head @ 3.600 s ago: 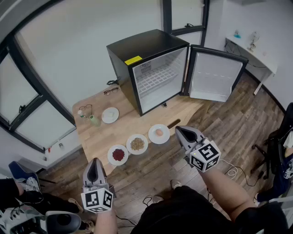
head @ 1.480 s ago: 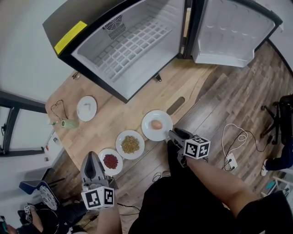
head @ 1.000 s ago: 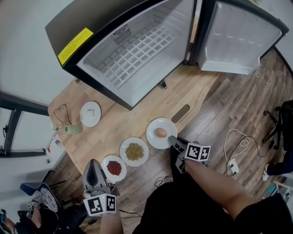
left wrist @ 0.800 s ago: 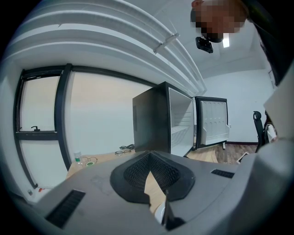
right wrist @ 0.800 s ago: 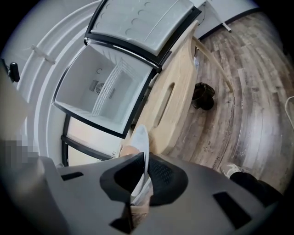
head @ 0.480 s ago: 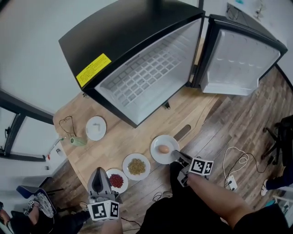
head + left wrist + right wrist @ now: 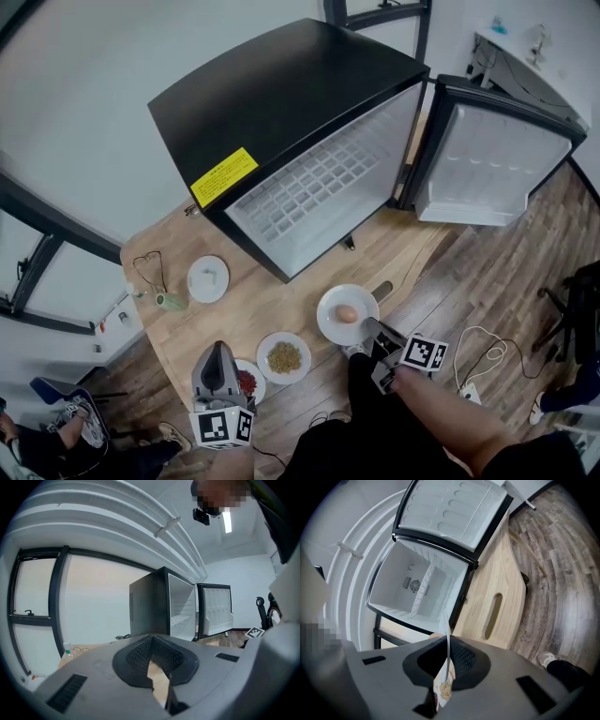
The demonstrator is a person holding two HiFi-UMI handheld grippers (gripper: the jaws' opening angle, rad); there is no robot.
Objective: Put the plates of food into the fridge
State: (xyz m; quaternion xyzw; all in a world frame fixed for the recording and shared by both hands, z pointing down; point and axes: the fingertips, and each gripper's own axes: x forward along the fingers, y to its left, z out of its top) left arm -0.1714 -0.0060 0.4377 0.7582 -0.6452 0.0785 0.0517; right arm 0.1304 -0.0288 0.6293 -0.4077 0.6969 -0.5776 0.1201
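A white plate with an egg (image 7: 347, 314) lies near the wooden table's (image 7: 281, 295) front edge. My right gripper (image 7: 372, 328) is shut on its near rim; in the right gripper view (image 7: 449, 643) the rim (image 7: 448, 651) shows edge-on between the pads. A plate of grains (image 7: 283, 357) sits to its left. A plate of red food (image 7: 247, 382) is half hidden behind my left gripper (image 7: 217, 351), which hangs shut and holds nothing (image 7: 152, 641). The black fridge (image 7: 309, 187) stands open with bare shelves.
The fridge door (image 7: 492, 155) is swung wide to the right. A small white plate (image 7: 208, 278), a green bottle (image 7: 170, 301) and glasses (image 7: 148, 270) lie at the table's left. A slot (image 7: 381, 292) is cut in the tabletop by the egg plate. Wooden floor lies to the right.
The head view has tilted up and now takes in the fridge's top. My right gripper has stayed at the egg plate's rim. My left gripper now covers part of the red plate.
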